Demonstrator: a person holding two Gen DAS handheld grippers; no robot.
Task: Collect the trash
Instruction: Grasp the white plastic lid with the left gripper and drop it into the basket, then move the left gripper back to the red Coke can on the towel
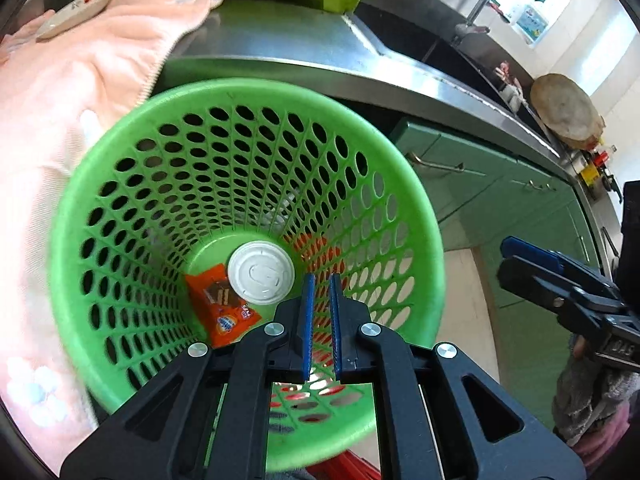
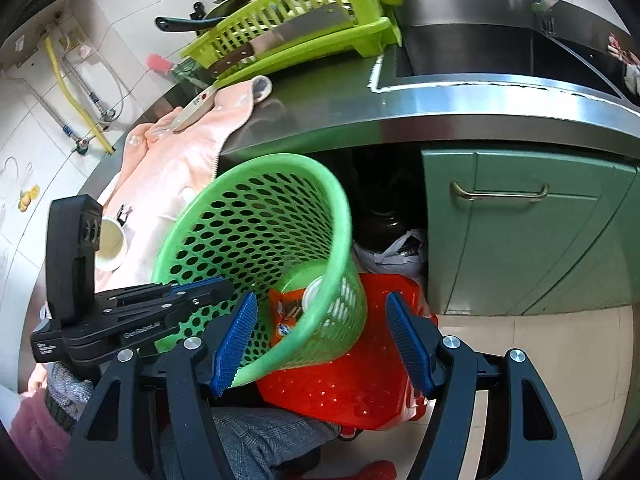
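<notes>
Pink cloth (image 2: 176, 160) hangs off the steel counter at far left, w/ 1 plate (image 2: 192, 110) and 1 cup (image 2: 110, 246) on it. Next we see the left gripper (image 2: 220, 288), marked "GenRobot.AI" on its side; a second label nearer the hand is too small to read. Its pads are drawn nearly together w/ only a slit between, tips at the basket's left wall. We can't tell if they pinch the wall.

Centre: 1 green mesh basket (image 2: 256, 208), tilted, long axis slanting, w/ its mouth up-left toward us and its bottom down-right. Trash sits at the bottom, 2 pcs: 1 white round lid (image 1: 261, 273), touching 1 orange packet (image 1: 222, 308) to its left. The packet's print isn't legible.

Under the basket's low end is 1 red basket (image 2: 360, 380). The right gripper (image 2: 320, 298) is spread wide, grasping nothing: left pad at the green rim, right pad apart, over the red one. Far right: green cabinet (image 2: 520, 248), 1 handle (image 2: 498, 194).
</notes>
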